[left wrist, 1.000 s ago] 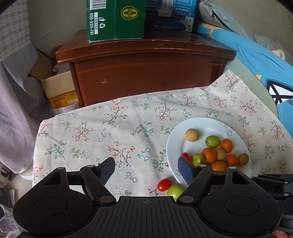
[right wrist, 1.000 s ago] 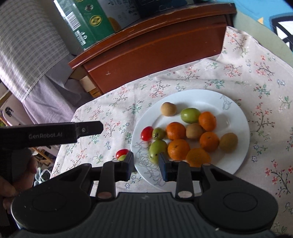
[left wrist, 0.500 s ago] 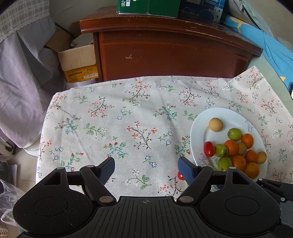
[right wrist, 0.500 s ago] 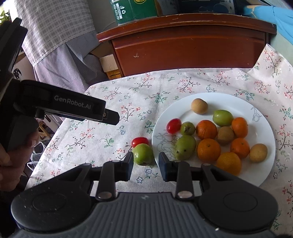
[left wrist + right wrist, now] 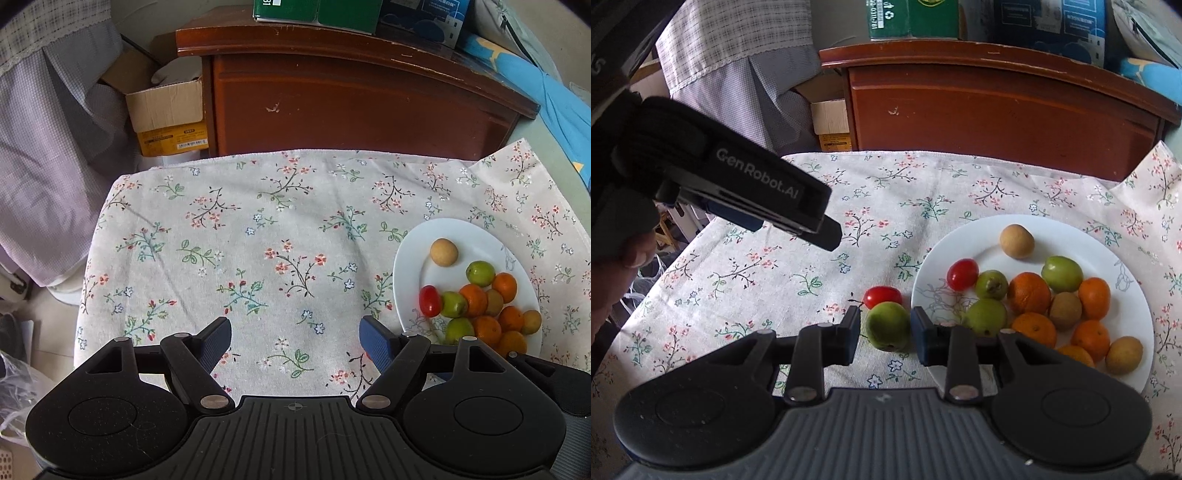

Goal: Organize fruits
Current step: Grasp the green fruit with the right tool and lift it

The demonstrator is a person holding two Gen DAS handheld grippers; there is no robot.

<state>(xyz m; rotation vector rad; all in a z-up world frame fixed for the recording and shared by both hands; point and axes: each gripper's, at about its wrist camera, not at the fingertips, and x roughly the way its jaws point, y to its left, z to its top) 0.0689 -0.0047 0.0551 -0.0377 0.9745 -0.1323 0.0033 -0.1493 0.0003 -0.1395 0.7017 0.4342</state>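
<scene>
A white plate [image 5: 1071,236] on the floral cloth [image 5: 258,240] holds several oranges, green fruits, brown fruits and one cherry tomato [image 5: 962,274]. Left of the plate, on the cloth, lie a green fruit [image 5: 888,326] and, touching it, a second cherry tomato [image 5: 882,296]. My right gripper [image 5: 886,334] straddles that green fruit with its jaws narrow. A sliver of cloth shows between the left pad and the fruit. My left gripper [image 5: 295,332] stands wide open over bare cloth, left of the plate [image 5: 406,258], with nothing between its fingers. Its black body [image 5: 757,184] shows in the right wrist view.
A dark wooden cabinet [image 5: 351,103] stands behind the table, with a green box [image 5: 317,11] on top. A cardboard box [image 5: 166,114] and hanging checked fabric [image 5: 44,129] are at the left. A person's hand [image 5: 613,258] holds the left gripper.
My right gripper moved left off the plate and rolled level, and now has the green fruit on the cloth between its fingers. In the left view the plate has slid to the right.
</scene>
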